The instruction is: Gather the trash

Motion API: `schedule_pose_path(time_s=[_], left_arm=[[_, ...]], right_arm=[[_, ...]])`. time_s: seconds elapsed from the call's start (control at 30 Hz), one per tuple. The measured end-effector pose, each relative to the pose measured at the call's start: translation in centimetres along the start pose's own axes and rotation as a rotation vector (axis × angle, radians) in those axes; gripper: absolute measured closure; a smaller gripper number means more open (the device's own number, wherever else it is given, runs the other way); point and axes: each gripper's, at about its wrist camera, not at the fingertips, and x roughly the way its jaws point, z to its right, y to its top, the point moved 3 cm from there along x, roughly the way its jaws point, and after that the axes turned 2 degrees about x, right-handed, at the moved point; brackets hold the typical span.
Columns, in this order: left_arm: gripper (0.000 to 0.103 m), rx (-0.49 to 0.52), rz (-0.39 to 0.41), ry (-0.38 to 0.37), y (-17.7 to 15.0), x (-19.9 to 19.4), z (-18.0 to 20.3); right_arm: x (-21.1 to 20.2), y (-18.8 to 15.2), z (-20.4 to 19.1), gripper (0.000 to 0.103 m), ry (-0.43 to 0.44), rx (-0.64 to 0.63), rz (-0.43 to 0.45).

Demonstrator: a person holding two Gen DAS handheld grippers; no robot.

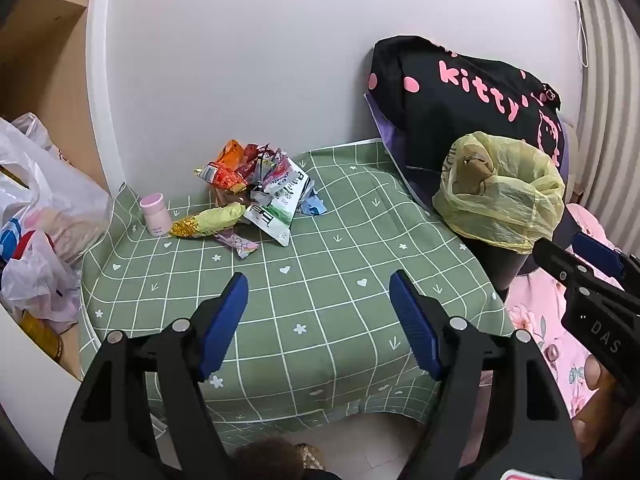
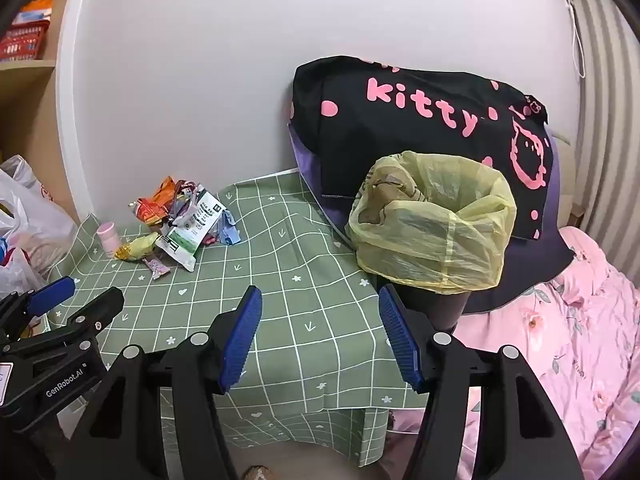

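Note:
A heap of crumpled snack wrappers lies at the far left of a small table with a green checked cloth. A small pink jar stands left of the heap. A dark bin lined with a yellow bag stands at the table's right edge. My left gripper hangs open over the near part of the cloth, nothing between its blue pads. My right gripper is open too, near the bin's base. Each gripper shows at the side of the other's view.
A black pillow with pink "kitty" lettering leans on the white wall behind the bin. Pink flowered bedding lies to the right. Plastic shopping bags pile up left of the table, below wooden shelves.

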Motion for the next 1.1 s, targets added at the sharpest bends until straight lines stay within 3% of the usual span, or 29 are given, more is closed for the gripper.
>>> schedule_pose_path(time_s=[1.1], left_arm=[[0.033, -0.033, 0.002, 0.040, 0.4, 0.3, -1.7]], right_arm=[[0.8, 0.2, -0.7, 0.046, 0.008, -0.014, -0.004]])
